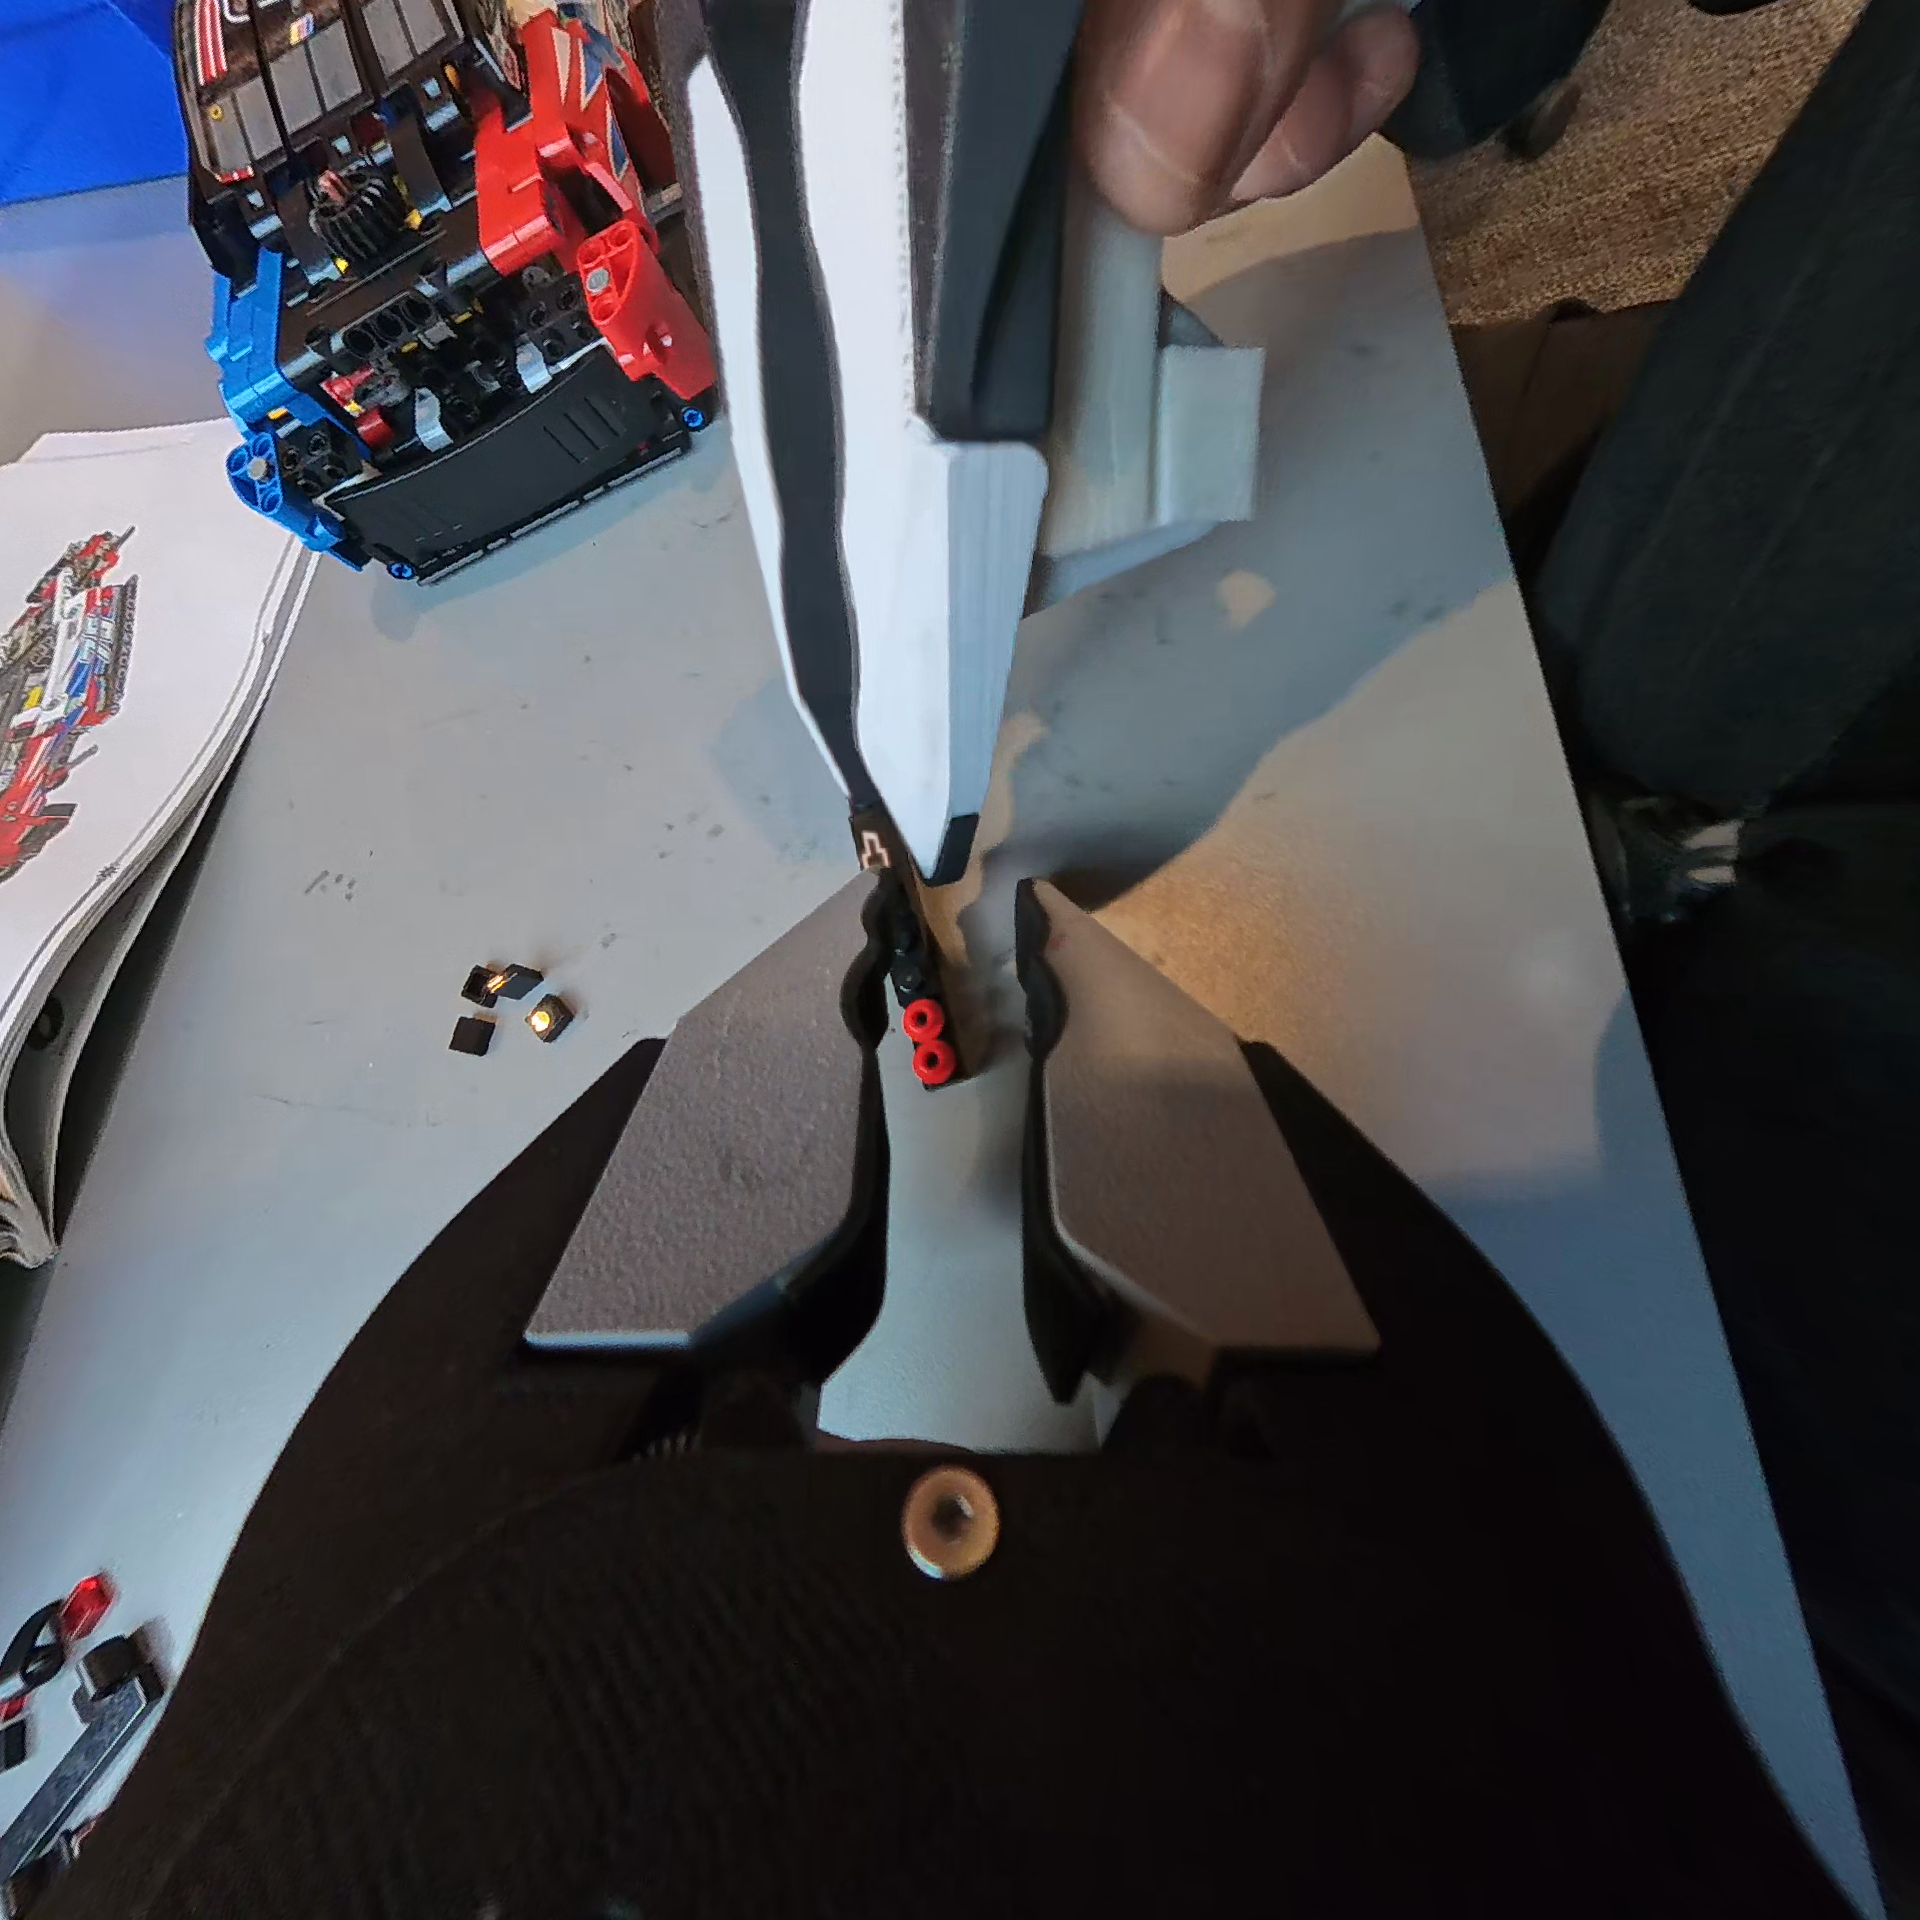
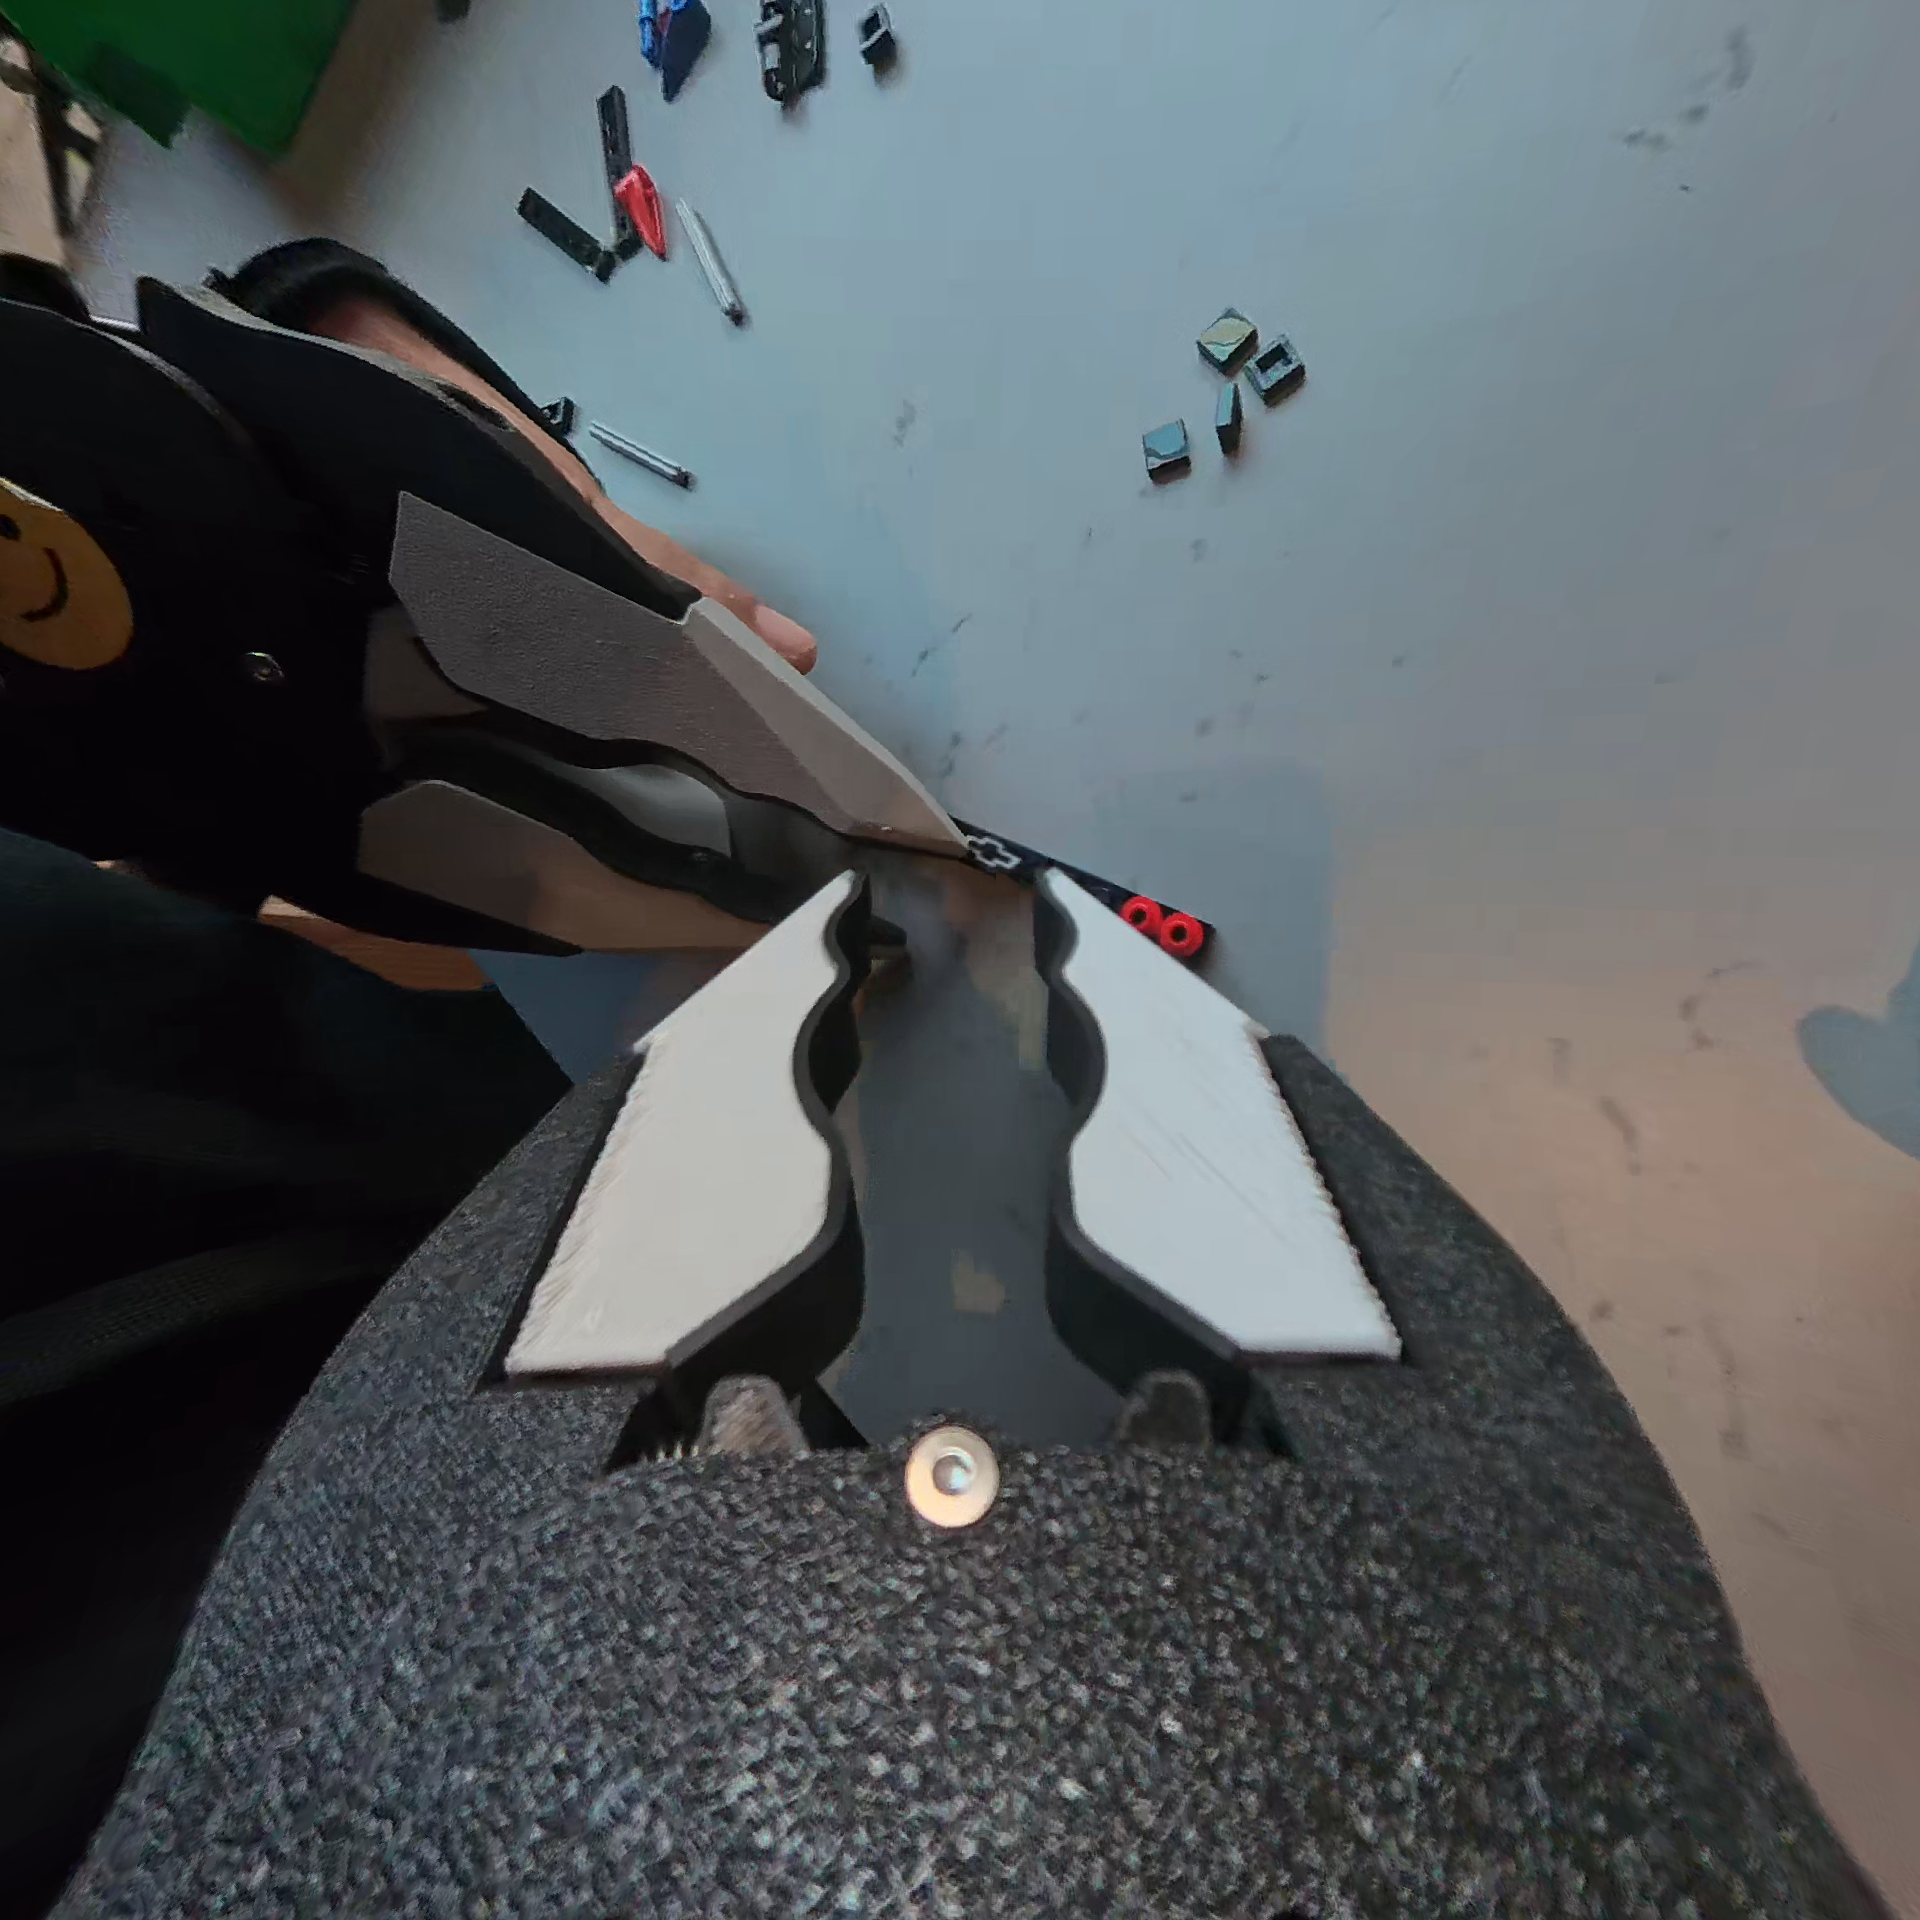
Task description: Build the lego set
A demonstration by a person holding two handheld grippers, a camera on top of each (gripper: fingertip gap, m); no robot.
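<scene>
A black lego beam point(image 1: 920, 987) with two red pins point(image 1: 928, 1039) and a logo sticker at its far end lies on the grey table point(image 1: 520, 779). My left gripper point(image 1: 956, 900) is open; the beam sits between its grey fingers, against the left one. My right gripper point(image 1: 914, 847), with white fingers, comes down from above onto the sticker end. In the right wrist view the right gripper point(image 2: 953, 881) is open, the beam point(image 2: 1101, 894) runs behind its right fingertip, and the left gripper point(image 2: 925, 873) reaches in from the left.
A partly built red, blue and black lego car point(image 1: 436, 312) stands at the back left beside an open instruction booklet point(image 1: 125, 727). Small black tiles point(image 1: 509, 1003) lie left of the grippers. Loose parts point(image 2: 634, 208) lie farther off. The table edge point(image 1: 1507, 623) runs close on the right. My two grippers' fingertips are within a few centimetres of each other.
</scene>
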